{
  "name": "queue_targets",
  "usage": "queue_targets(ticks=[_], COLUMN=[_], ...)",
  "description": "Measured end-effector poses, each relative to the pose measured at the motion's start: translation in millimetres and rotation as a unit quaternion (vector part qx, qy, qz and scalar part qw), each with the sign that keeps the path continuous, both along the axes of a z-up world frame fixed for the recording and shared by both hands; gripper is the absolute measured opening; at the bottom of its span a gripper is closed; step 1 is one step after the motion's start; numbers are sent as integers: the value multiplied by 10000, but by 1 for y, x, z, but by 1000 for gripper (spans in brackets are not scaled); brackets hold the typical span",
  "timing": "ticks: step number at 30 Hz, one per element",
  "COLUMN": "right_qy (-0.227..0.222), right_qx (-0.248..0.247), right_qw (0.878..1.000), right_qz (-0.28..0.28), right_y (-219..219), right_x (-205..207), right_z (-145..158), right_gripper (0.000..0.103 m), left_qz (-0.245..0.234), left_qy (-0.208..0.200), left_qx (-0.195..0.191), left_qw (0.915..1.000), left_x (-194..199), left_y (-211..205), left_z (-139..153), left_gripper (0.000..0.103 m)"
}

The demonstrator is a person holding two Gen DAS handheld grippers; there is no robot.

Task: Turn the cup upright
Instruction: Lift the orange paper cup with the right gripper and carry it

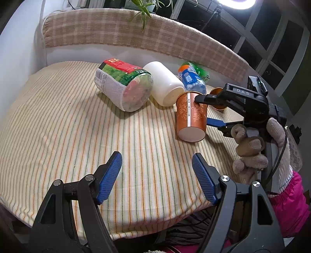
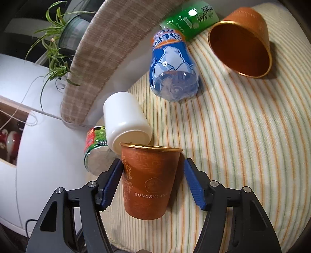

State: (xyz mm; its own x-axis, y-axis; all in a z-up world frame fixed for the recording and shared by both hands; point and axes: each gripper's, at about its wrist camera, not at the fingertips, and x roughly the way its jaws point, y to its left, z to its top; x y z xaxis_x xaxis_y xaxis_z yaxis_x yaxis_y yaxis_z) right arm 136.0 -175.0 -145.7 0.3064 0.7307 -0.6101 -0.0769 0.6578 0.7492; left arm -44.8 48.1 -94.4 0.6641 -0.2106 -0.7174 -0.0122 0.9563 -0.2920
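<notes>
Right gripper [image 2: 153, 182] spread around a copper paper cup [image 2: 150, 181] marked "RONGZHUANG", left pad touching, right pad just clear. Beyond: white jar [image 2: 126, 120], blue bottle [image 2: 172, 68], second copper cup [image 2: 243, 42] on its side. Left gripper [image 1: 156, 175] wide, holding nothing, over striped cloth [image 1: 58, 126].

Striped bed [image 1: 58, 126] with a bunch of stuff tipped over on it

Lying on their sides: green-label jar [image 1: 124, 85], white cup [image 1: 165, 83], blue bottle [image 2: 173, 66], green bottle [image 2: 190, 17], orange cup [image 2: 245, 42].
</notes>
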Motion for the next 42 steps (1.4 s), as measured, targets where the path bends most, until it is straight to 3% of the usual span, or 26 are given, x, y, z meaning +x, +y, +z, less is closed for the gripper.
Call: queue_targets(ticks=[11, 21, 28, 34, 42], right_qy=[-16, -1363, -2365, -2571, -3116], right_qx=[130, -597, -1574, -1867, -2684], right_qw=[9992, 9881, 9582, 9481, 9114], right_qz=[377, 402, 326, 127, -133], right_y=[20, 11, 10, 1, 4], right_x=[2, -22, -43, -42, -33], right_z=[-6, 41, 57, 54, 48], right_gripper=[63, 63, 63, 63, 63], left_qz=[73, 45, -28, -37, -64], left_qy=[27, -41, -132, -174, -207], left_qx=[1, -25, 42, 78, 109], left_qw=[10000, 10000, 9999, 9998, 9997], left_x=[1, 7, 8, 6, 5], left_y=[8, 4, -6, -11, -15], left_z=[-2, 1, 8, 10, 12], left_gripper=[77, 77, 77, 77, 77])
